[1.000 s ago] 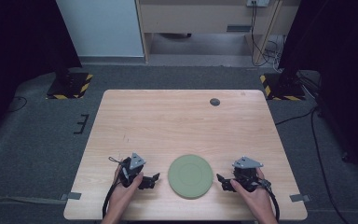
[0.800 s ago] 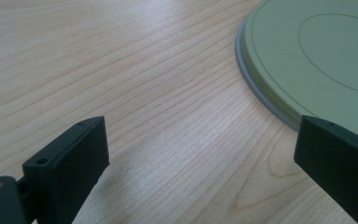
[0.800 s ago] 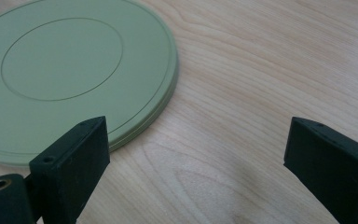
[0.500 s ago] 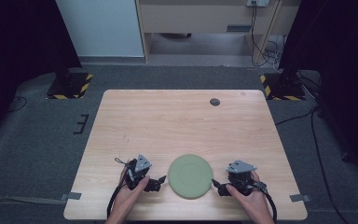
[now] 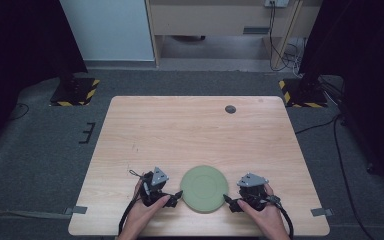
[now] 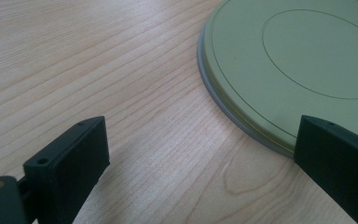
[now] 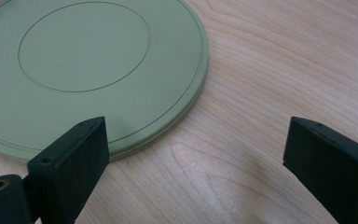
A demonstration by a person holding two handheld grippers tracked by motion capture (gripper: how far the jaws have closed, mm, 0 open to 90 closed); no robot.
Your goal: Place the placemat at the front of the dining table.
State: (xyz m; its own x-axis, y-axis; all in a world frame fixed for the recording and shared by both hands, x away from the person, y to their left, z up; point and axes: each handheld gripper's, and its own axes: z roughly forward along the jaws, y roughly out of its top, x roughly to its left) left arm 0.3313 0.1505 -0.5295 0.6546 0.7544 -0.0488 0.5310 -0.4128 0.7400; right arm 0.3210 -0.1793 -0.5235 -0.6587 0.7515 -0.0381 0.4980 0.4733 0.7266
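One green plate (image 5: 204,188) lies flat at the near edge of the wooden table (image 5: 190,130), and two grippers flank it. The left gripper (image 5: 176,196) sits low just left of the plate, jaws spread wide, grasping nothing. The right gripper (image 5: 228,201) mirrors it just right of the plate, jaws likewise apart, empty.

Rectangular light wooden table (image 5: 190,135): a round, flat pale green plate (image 5: 204,188) lies near the middle of the near edge; a small dark round disc (image 5: 230,109) sits near the far edge.
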